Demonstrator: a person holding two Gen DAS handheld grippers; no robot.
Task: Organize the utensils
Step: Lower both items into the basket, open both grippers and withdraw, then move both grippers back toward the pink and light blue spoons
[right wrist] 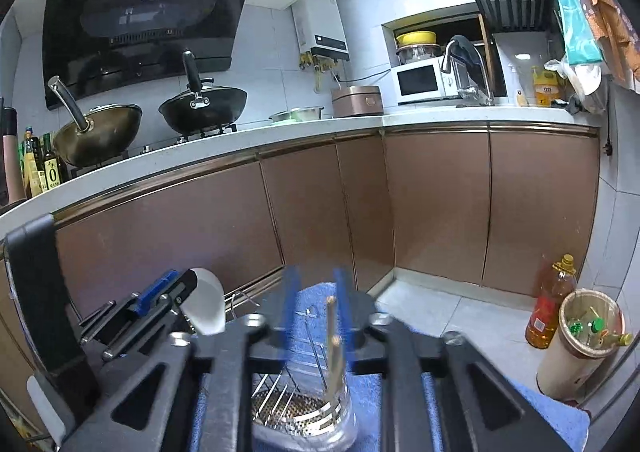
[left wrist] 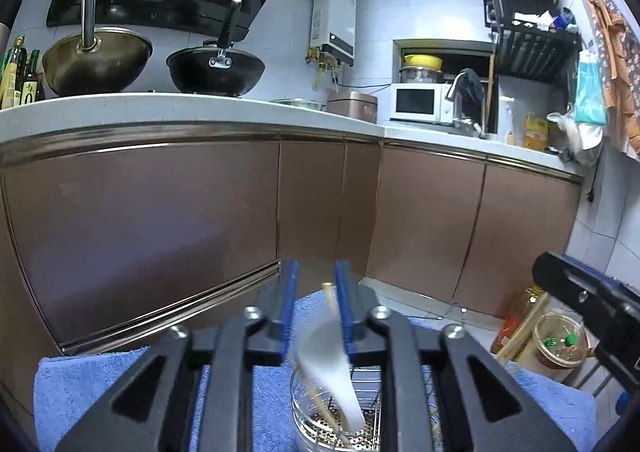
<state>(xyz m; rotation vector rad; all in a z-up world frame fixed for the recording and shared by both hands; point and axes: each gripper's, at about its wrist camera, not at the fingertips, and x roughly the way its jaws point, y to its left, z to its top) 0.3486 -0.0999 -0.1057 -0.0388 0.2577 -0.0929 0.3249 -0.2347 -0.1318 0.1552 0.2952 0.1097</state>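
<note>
Both tools stand slightly parted: left tool [left wrist: 316, 308] around a white spoon [left wrist: 336, 380], right tool [right wrist: 314, 308] around chopsticks [right wrist: 333, 348], neither clearly pinched. Dropped loosely, either could tip or bounce off the metal holder [right wrist: 296, 408] onto the blue towel [left wrist: 100, 392].

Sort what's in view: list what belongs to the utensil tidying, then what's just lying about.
Job:
white spoon
chopsticks
wire utensil holder
blue towel
left gripper
right gripper

Lying about:
woks
microwave
rice cooker
oil bottle
bin
</note>
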